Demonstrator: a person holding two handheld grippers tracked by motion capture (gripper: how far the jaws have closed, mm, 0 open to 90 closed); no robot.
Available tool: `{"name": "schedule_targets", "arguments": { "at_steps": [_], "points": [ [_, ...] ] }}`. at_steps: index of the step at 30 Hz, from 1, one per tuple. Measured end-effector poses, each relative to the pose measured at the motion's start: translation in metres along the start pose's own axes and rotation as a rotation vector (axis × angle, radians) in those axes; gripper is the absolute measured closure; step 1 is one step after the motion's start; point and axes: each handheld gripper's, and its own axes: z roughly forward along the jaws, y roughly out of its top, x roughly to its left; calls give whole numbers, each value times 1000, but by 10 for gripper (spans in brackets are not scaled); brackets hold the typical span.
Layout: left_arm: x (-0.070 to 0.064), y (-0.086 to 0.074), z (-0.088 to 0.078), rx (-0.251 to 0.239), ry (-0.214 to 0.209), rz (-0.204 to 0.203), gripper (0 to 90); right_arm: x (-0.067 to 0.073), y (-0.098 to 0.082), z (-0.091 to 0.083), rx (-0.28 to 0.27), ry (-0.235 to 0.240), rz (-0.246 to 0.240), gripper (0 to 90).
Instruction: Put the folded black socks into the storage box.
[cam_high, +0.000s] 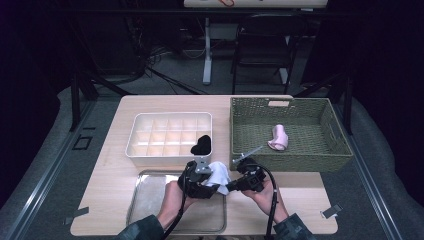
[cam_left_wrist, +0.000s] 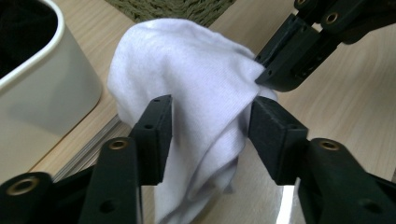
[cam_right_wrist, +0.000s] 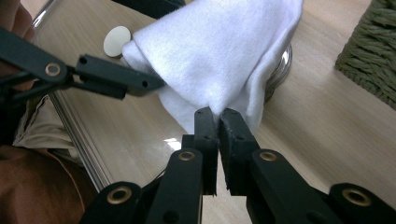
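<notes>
Right tool (cam_right_wrist: 218, 116) pinches the white cloth's (cam_left_wrist: 187, 70) edge; left tool (cam_left_wrist: 210, 126) straddles its hanging bunch, jaws apart, the cloth draping downward between both hands.

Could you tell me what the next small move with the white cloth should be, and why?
Probably close the left gripper onto the white cloth so both hands share it. The right gripper is pinched shut on one edge, while the left jaws stand either side of the hanging cloth with gaps showing, not pressing it. The cloth hangs above the metal tray, beside the white divided box, so a second hold would steady it.
</notes>
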Motion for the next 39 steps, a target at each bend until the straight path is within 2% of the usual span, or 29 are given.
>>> {"name": "schedule_targets", "arguments": {
  "at_steps": [4, 7, 8, 11, 13, 15, 17, 19, 23, 25, 30, 33, 34, 36, 37, 38, 39],
  "points": [
    [-5, 3, 1, 5, 24, 33, 459, 1, -1, 0, -21, 3, 5, 865],
    [-10, 5, -2, -2, 64, 60, 569, 2, -1, -2, -32, -1, 5, 864],
    [-9, 5, -4, -8, 66, 65, 633, 2, -1, -3, -40, -3, 11, 864],
    [-6, 4, -6, -32, 64, 41, 742, 1, -1, -6, -50, -1, 7, 857],
    [-5, 3, -6, -47, 65, 28, 773, 0, -1, -6, -64, -10, 1, 819],
    [-3, 2, -7, -60, 64, 16, 788, 1, 0, -5, -78, -2, 4, 726],
    [-3, 2, -7, -71, 69, 6, 797, 1, 0, 0, -65, 4, 10, 640],
    [-2, 2, -9, -75, 71, 2, 804, 1, -1, 7, -44, 3, 14, 669],
    [0, 1, -9, -89, 63, -19, 810, 4, -1, 17, -15, -10, -1, 829],
    [0, 1, -10, -94, 66, -21, 811, 5, 0, 17, -10, -20, -8, 849],
    [1, 0, -11, -104, 73, -31, 816, 2, 0, 10, -22, -26, 7, 840],
    [2, 0, -12, -118, 82, -39, 821, 0, -1, 12, -39, -11, 42, 687],
    [2, 0, -12, -116, 83, -40, 822, -1, -1, 12, -27, -5, 28, 651],
    [2, 0, -12, -121, 81, -44, 823, -1, 0, 16, -27, -13, 32, 663],
    [2, 0, -12, -121, 79, -45, 824, -1, 0, 19, -28, -23, 23, 705],
    [2, -1, -12, -124, 80, -46, 824, 0, 0, 22, -30, -24, 38, 748],
    [2, -1, -13, -130, 78, -51, 824, 0, 1, 22, -14, -29, 26, 791]
  ]
}}
